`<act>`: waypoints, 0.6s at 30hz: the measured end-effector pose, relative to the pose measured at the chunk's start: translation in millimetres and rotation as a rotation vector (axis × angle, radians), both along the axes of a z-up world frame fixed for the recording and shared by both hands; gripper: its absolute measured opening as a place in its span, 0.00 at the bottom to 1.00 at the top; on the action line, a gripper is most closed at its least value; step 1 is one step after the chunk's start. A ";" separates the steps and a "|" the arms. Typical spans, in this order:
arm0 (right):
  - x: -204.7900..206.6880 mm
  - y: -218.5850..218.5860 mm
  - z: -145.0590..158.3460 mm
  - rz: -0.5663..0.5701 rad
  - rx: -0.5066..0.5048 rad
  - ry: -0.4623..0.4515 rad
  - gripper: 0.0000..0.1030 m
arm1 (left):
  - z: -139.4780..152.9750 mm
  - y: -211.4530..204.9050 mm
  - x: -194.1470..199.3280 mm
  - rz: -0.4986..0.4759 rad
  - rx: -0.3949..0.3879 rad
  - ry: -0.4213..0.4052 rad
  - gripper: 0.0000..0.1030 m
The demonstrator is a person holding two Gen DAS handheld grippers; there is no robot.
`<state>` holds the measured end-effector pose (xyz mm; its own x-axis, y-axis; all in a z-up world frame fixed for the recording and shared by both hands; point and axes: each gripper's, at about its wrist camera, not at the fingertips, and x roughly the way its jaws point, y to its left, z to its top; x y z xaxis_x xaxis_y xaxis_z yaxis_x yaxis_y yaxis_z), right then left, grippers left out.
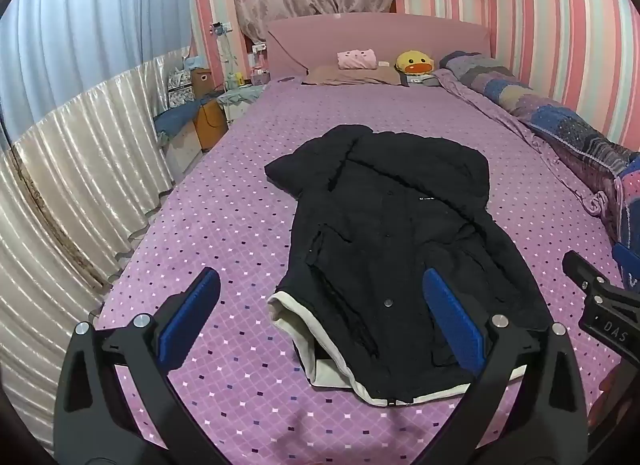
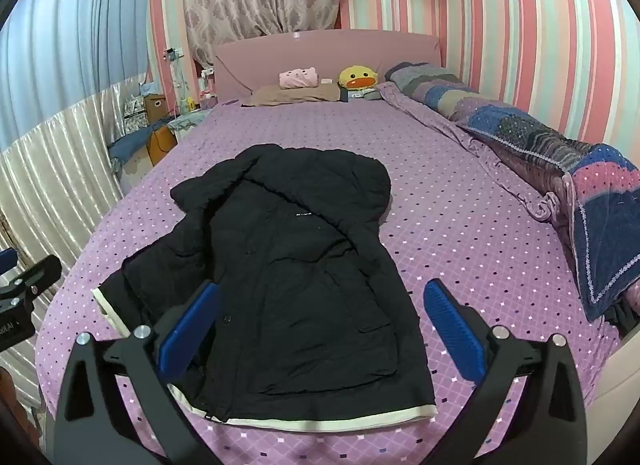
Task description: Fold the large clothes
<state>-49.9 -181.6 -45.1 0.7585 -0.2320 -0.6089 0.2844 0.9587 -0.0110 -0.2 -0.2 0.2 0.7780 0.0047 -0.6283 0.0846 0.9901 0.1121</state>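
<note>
Lying front-up on the bed (image 1: 224,225), hem nearest, hood toward the headboard: black coat (image 1: 400,233), sleeves already tucked in over the body. Looking padded and bulky, so probably springing back from a crease; soft and limp too, likely sagging wherever unsupported. Shell fabric looking smooth, possibly sliding between pads unless several layers are taken together.

Hovering at the left, above the bedspread and the coat's left hem corner: left gripper (image 1: 320,317), jaws standing fully wide, holding nothing. Showing cream lining (image 1: 292,325) at that corner, where the front is turning up; a sound place to pinch, taking shell and lining at once.

Hanging at the right, over the coat's right half: right gripper (image 2: 320,325), jaws likewise spread wide and empty. Running along the near edge, a cream hem band (image 2: 328,423), lying flat; gripping its right corner looking sensible, matching the left, so both corners can be lifted evenly toward the hood (image 2: 340,181).
</note>
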 end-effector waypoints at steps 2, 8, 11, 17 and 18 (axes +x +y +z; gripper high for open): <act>1.6 1.9 -0.5 0.001 -0.004 0.001 0.99 | -0.1 0.6 0.6 -0.003 -0.010 0.008 0.97; 0.7 0.8 -0.9 -0.006 0.011 -0.014 0.99 | 2.9 2.3 -0.3 0.000 -0.009 0.006 0.97; 1.0 2.1 0.4 -0.003 0.008 -0.015 0.99 | 3.9 1.7 0.0 0.003 -0.009 0.005 0.97; -0.4 1.1 1.1 -0.005 0.000 -0.012 0.99 | 10.1 14.2 5.4 0.015 -0.025 0.009 0.97; 0.7 1.4 1.2 -0.005 -0.002 -0.012 0.99 | 9.3 16.6 5.4 0.017 -0.029 0.008 0.97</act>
<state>-49.2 -180.2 -43.9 0.7644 -0.2373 -0.5995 0.2897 0.9571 -0.0095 5.2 16.4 9.5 0.7726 -0.0009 -0.6349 0.0687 0.9942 0.0822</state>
